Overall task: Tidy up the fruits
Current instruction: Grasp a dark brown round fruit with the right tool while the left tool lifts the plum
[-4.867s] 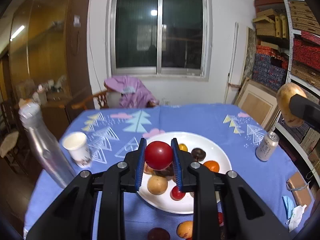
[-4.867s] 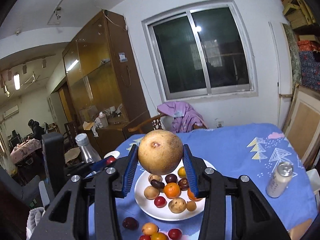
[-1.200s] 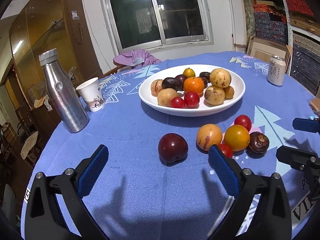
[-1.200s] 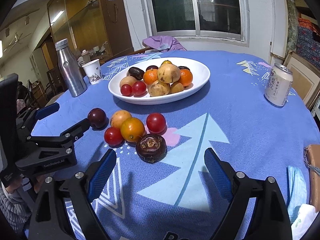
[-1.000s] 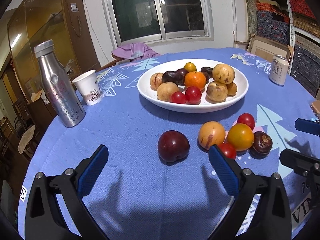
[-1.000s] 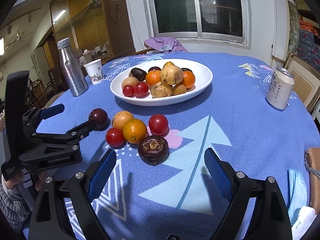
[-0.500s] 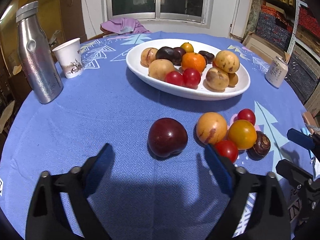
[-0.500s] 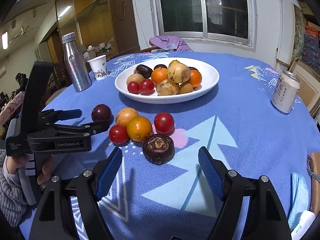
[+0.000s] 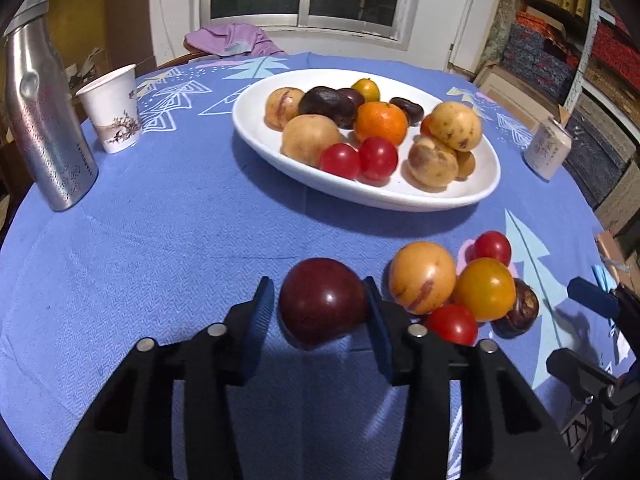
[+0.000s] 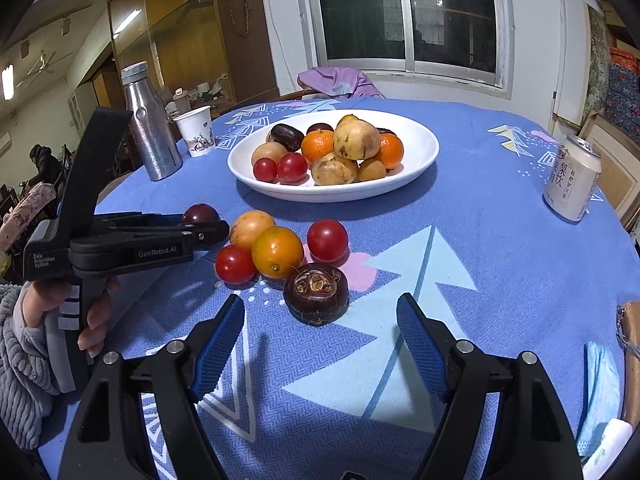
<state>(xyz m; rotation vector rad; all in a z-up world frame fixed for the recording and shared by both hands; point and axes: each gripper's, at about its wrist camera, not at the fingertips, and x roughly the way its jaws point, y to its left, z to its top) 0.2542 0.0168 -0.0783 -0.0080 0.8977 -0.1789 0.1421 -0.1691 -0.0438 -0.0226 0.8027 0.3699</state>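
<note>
A white plate (image 9: 256, 136) (image 10: 420, 160) holds several fruits. In front of it on the blue cloth lie loose fruits. My left gripper (image 9: 320, 312) (image 10: 216, 228) is closed around a dark red plum (image 9: 322, 306) (image 10: 200, 213) that rests on the cloth. Right of it are a yellow-orange fruit (image 9: 422, 276), an orange one (image 9: 484, 288), two red tomatoes (image 9: 452, 324) (image 9: 493, 247) and a dark brown mangosteen (image 9: 518, 308) (image 10: 316, 294). My right gripper (image 10: 320, 336) is open and empty, just short of the mangosteen.
A steel bottle (image 9: 40, 112) (image 10: 150, 128) and a paper cup (image 9: 114, 110) (image 10: 198, 130) stand at the left. A drink can (image 9: 546, 152) (image 10: 572, 178) stands at the right. A brown item (image 10: 630, 356) and blue-white packets (image 10: 600, 376) lie at the right edge.
My left gripper moved forward to the plum and its fingers closed from wide open onto it. My right gripper came a little nearer the mangosteen and narrowed slightly.
</note>
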